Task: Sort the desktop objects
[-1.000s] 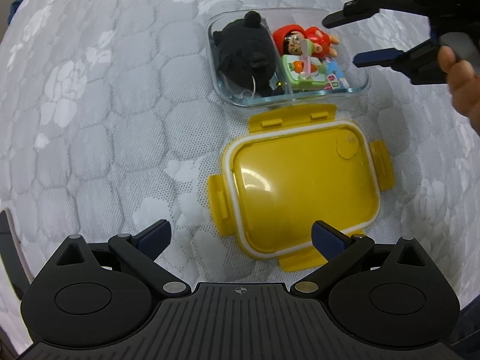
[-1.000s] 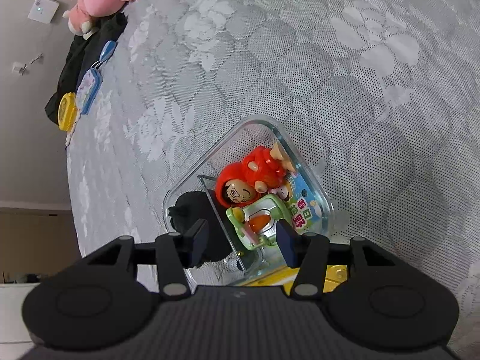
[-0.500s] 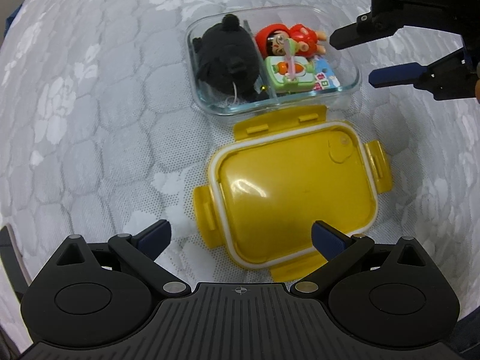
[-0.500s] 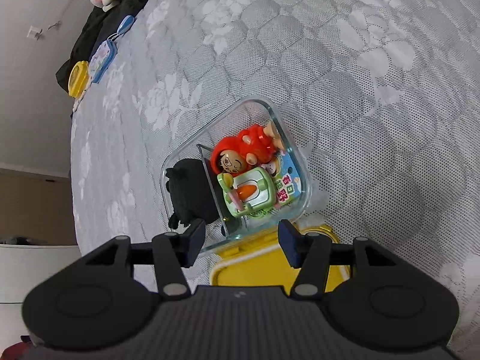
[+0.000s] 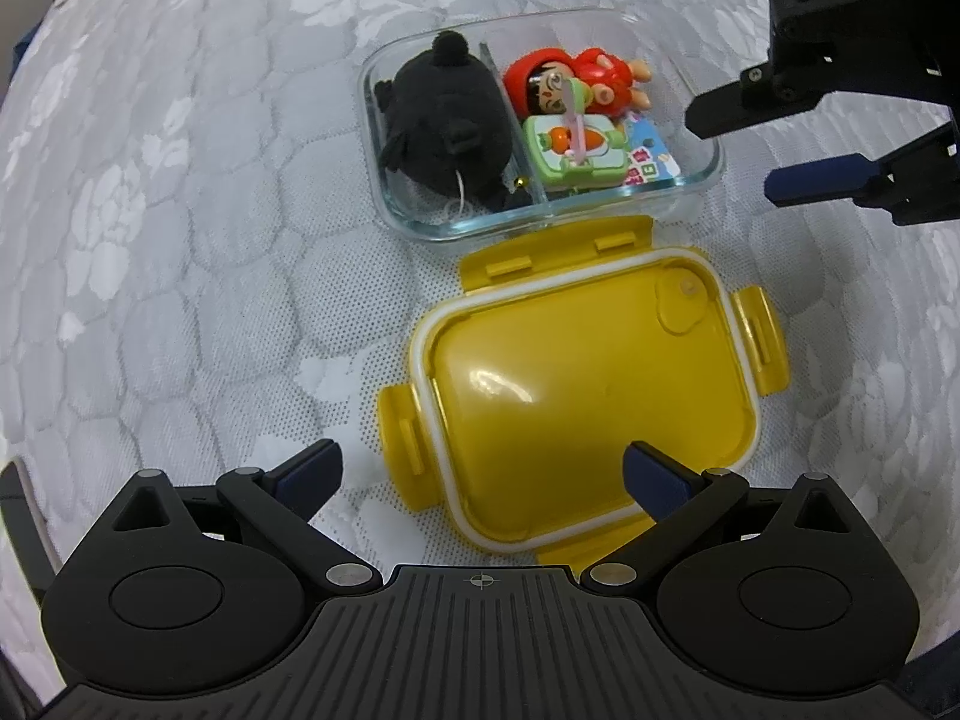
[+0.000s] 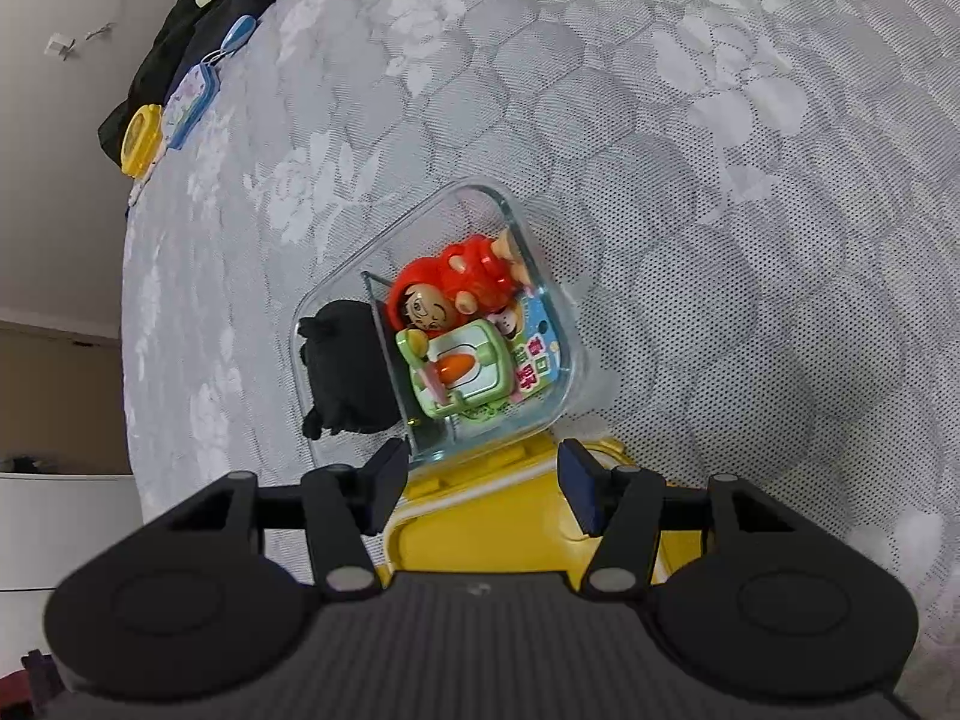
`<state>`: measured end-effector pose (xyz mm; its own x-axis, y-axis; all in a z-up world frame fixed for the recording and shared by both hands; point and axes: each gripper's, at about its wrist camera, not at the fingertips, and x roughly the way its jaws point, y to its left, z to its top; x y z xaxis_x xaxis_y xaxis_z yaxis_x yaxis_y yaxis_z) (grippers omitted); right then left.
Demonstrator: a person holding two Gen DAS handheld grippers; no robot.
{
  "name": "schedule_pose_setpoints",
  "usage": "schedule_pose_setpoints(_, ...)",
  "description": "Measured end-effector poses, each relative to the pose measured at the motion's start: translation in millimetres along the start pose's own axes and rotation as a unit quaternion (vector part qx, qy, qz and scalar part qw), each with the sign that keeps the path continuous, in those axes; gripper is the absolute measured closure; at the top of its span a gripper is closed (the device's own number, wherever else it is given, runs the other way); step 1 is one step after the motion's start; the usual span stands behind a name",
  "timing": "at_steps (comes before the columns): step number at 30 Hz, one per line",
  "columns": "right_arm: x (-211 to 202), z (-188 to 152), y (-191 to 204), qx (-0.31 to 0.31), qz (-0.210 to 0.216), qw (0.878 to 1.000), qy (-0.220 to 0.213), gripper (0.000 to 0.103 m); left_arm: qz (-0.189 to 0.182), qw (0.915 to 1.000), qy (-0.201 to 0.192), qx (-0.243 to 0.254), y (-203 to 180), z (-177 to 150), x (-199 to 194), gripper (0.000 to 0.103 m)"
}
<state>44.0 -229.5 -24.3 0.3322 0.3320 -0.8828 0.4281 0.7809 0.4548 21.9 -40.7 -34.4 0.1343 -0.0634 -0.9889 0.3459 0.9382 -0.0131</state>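
A grey quilted bed cover point(image 5: 180, 240) with a pale flower pattern is filling both views, carrying everything. On it the yellow lid point(image 5: 588, 396) is lying flat, white seal ring facing up, its latches splayed out, one long edge just beside the glass box point(image 5: 702, 180).

The left gripper point(image 5: 480, 471) is hanging straight down over the near end of that lid, its fingers point(image 5: 312, 468) spread wide and gripping nothing; one blue pad is showing over the lid's near corner, the other over the cover.

The right gripper point(image 6: 480, 480) is hovering over the far edge of the lid, angled down toward the box. Its jaws have just been opening a little, and now they are standing about half apart with nothing between them. In the left view it is reaching in from the upper right, just beside the box's short end and apart from it.

The glass box is sitting open, divided in two. The black plush toy point(image 5: 444, 120) is filling one compartment. In the other, the red doll point(image 5: 576, 81) is lying on its side, with the green carrot toy point(image 5: 576, 156) and a printed card point(image 5: 648, 162) beside it.

At the bed's far edge, a small yellow case point(image 6: 141, 141) and a blue case point(image 6: 189, 99) are lying by dark cloth point(image 6: 180, 54).
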Motion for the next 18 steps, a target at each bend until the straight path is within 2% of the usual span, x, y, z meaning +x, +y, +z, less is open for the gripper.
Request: schedule_pose_setpoints(18, 9.9, -1.1, -7.3, -0.006, -0.018, 0.999, 0.032, 0.042, 0.001, 1.0, -0.001, 0.005, -3.0, 0.7, 1.7, 0.001)
